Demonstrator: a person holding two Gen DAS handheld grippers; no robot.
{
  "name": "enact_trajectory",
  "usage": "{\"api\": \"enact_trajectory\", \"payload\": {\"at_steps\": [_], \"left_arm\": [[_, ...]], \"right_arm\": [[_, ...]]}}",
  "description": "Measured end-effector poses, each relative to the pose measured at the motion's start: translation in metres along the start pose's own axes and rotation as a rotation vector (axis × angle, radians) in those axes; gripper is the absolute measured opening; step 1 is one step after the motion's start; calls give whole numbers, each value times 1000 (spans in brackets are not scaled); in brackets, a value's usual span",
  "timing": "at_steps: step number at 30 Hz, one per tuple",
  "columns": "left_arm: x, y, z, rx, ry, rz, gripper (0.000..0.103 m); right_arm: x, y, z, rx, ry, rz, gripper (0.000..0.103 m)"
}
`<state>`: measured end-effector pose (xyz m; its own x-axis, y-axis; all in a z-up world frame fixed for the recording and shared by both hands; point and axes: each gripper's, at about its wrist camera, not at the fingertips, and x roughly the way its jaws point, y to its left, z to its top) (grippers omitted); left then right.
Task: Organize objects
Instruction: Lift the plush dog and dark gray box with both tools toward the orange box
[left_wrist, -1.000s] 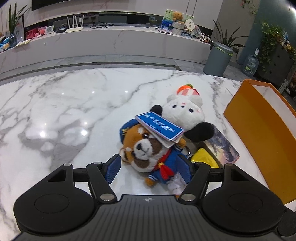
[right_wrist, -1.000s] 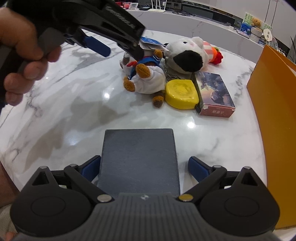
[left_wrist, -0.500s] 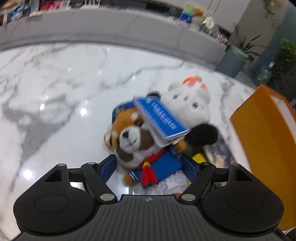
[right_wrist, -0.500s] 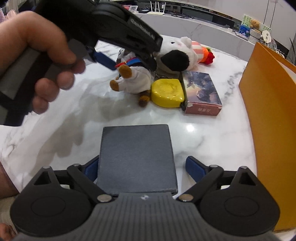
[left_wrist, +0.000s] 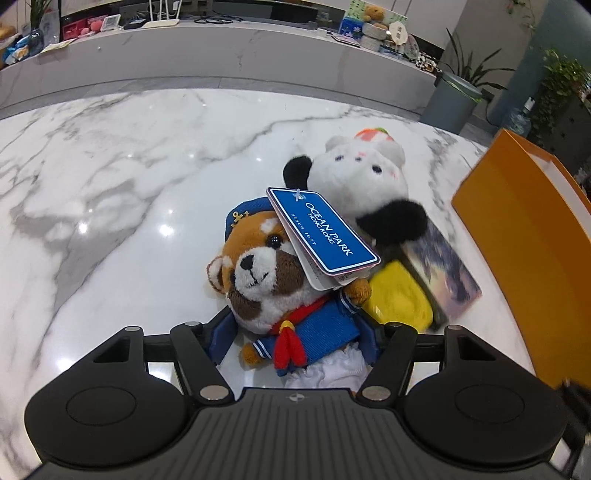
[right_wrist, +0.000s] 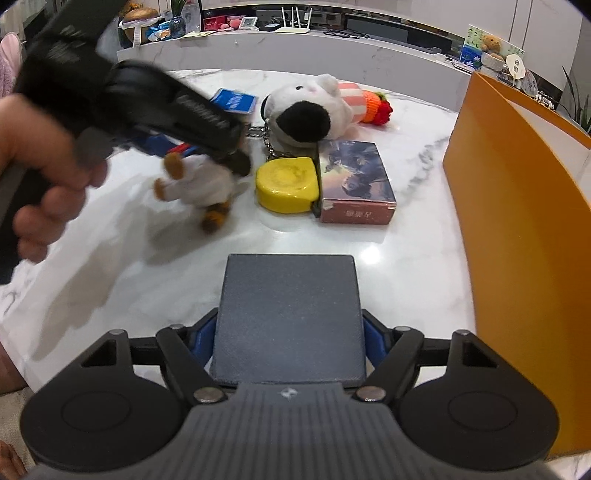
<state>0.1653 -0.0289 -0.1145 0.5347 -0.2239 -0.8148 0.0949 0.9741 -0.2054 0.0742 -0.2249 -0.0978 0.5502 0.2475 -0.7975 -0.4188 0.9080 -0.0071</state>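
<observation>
A red-panda plush in a blue sailor suit (left_wrist: 273, 280) with a blue Ocean Park tag (left_wrist: 325, 232) lies on the marble table. My left gripper (left_wrist: 295, 336) is shut on its body; it also shows from the right wrist view (right_wrist: 195, 181), lifted slightly. My right gripper (right_wrist: 288, 339) is shut on a flat dark grey box (right_wrist: 288, 314) held over the table. A white and black plush (right_wrist: 306, 110), a yellow tape measure (right_wrist: 288, 184) and a picture box (right_wrist: 354, 181) lie beside it.
An open orange box (right_wrist: 517, 206) stands at the right edge of the marble table (left_wrist: 110, 184). A long marble counter with small items runs behind. A grey bin (left_wrist: 454, 99) and plants stand on the floor beyond.
My left gripper moved forward around the red-panda plush and closed on its body. My right gripper closed its fingers onto the sides of the grey box.
</observation>
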Motion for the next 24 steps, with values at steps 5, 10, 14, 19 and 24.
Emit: {"api": "enact_trajectory", "payload": {"at_steps": [5,10,14,19,24], "left_arm": [[-13,5,-15,57,27,-18,76],[-18,10,-24,34,1,-12,85],[-13,0,-24,47,-8,40,86],[-8,-20,-32,169,-17,133,84],[-12,-18,-44,154,-87,124,79]], "right_arm": [[-2,0,-2,-1,1,-4,77],[0,0,0,-2,1,-4,78],[1,0,4,0,4,-5,78],[3,-2,7,-2,7,-3,78],[3,-3,5,-17,-4,8,78]]}}
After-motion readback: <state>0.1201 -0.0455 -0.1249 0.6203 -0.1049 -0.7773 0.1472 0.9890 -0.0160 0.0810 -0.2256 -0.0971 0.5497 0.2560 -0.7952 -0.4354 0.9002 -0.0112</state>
